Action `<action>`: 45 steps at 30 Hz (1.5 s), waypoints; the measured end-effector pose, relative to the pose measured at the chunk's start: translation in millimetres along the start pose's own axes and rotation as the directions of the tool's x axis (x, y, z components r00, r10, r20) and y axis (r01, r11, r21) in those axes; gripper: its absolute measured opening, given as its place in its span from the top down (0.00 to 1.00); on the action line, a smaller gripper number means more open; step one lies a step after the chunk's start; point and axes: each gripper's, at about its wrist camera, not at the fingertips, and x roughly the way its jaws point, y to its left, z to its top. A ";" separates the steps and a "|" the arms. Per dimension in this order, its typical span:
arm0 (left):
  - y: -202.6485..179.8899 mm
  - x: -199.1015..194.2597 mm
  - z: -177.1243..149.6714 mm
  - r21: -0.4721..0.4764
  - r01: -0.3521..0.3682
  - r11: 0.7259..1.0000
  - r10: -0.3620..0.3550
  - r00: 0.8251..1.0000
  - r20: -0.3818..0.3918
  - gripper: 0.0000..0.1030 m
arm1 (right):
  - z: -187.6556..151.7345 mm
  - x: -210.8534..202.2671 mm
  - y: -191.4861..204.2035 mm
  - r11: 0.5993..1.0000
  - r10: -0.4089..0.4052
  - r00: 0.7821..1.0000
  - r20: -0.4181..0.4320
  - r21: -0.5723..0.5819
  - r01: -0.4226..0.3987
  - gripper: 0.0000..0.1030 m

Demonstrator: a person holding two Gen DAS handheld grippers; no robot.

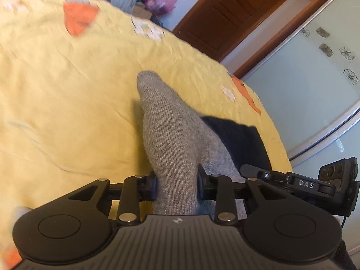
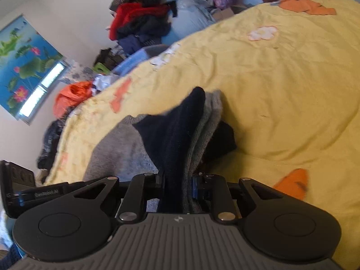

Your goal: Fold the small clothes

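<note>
A grey knit sock (image 1: 171, 135) sticks up from between the jaws of my left gripper (image 1: 176, 180), which is shut on it, above the yellow bedcover (image 1: 67, 90). Its rounded end points away from me. A dark navy piece (image 1: 238, 139) lies just right of it, and the other gripper's black housing (image 1: 326, 180) is close by. In the right wrist view my right gripper (image 2: 177, 180) is shut on a bunch of navy cloth (image 2: 175, 139) and grey cloth (image 2: 209, 117) layered together. More grey fabric (image 2: 119, 150) spreads to the left on the bedcover (image 2: 281, 90).
A heap of dark and red clothes (image 2: 139, 18) is piled beyond the bed. An orange bag (image 2: 72, 96) and a purple bag (image 1: 160, 1) sit off the bed. A brown door (image 1: 236, 11) and a pale wardrobe front (image 1: 303, 90) stand past the bed's edge.
</note>
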 end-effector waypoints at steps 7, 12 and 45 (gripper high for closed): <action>44.8 -24.7 5.5 -0.013 -0.182 0.983 0.182 0.983 -0.010 0.47 | -9.4 63.1 38.9 0.999 0.021 0.997 -0.071 -0.031 -0.023 0.68; 64.9 -68.5 -45.9 -0.095 -0.015 0.995 0.014 1.000 -0.011 0.32 | -25.6 32.9 35.3 0.999 0.027 0.999 -0.029 0.024 -0.027 0.33; 53.4 -137.0 -143.2 -0.097 0.082 0.992 -0.093 0.990 -0.110 0.22 | -140.7 -47.4 37.4 0.988 0.156 0.949 -0.275 0.062 -0.144 0.55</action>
